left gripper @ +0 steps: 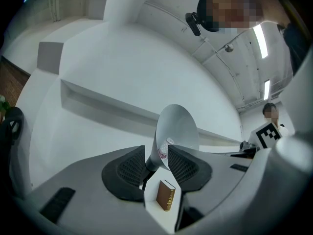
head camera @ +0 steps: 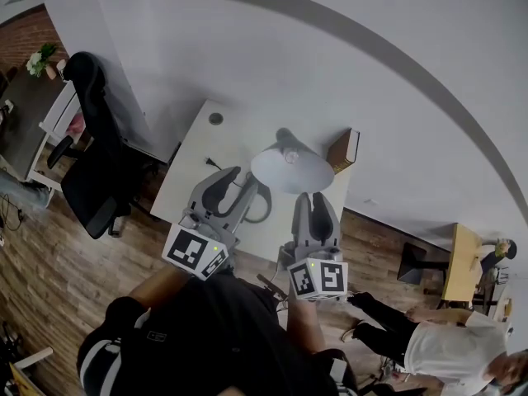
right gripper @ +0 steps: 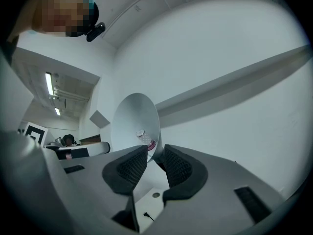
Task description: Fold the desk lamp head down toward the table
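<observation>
- The desk lamp head (head camera: 293,170), a white cone with its bulb showing, stands over the middle of the white table (head camera: 206,151), its mouth facing the near side.
- The left gripper (left gripper: 156,164) is near-left of the lamp head, jaws apart and clamping nothing.
- The right gripper (right gripper: 155,160) is near-right of it, jaws also apart and empty.
- A brown book (head camera: 343,149) stands at the table's far right edge.

desk lamp (head camera: 291,169) | white cone shade — bulb visible | head tilted up, on table (head camera: 223,139)
</observation>
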A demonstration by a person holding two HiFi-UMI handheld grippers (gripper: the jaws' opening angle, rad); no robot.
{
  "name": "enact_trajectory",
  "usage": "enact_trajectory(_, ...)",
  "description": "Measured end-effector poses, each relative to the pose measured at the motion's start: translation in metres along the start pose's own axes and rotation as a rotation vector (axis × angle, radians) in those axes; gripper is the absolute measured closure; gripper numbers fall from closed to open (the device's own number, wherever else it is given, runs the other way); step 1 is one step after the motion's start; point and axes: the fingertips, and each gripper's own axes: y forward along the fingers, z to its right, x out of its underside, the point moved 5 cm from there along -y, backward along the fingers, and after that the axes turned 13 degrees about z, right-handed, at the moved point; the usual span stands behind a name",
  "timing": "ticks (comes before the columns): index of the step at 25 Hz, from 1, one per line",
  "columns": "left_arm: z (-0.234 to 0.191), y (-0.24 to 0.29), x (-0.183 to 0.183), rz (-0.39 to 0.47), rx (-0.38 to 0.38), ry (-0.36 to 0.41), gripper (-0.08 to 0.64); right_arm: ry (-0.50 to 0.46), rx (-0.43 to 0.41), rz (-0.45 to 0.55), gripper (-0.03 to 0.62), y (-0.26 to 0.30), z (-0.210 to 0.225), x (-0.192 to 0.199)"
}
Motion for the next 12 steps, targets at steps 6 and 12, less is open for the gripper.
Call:
enact_trajectory(6, -0.001, 0.016, 0.006, -0.013, 0.001, -0.011, 0.413, 0.011, -0.021, 0.001, 0.503, 0.010, 0.003, -0.002)
enact_trajectory(12, -0.005, 0.019, 0.008, -0.016, -0.005, -0.019, 0.441, 0.010, -0.039, 0.000, 0.540, 0.013, -0.001, 0.000)
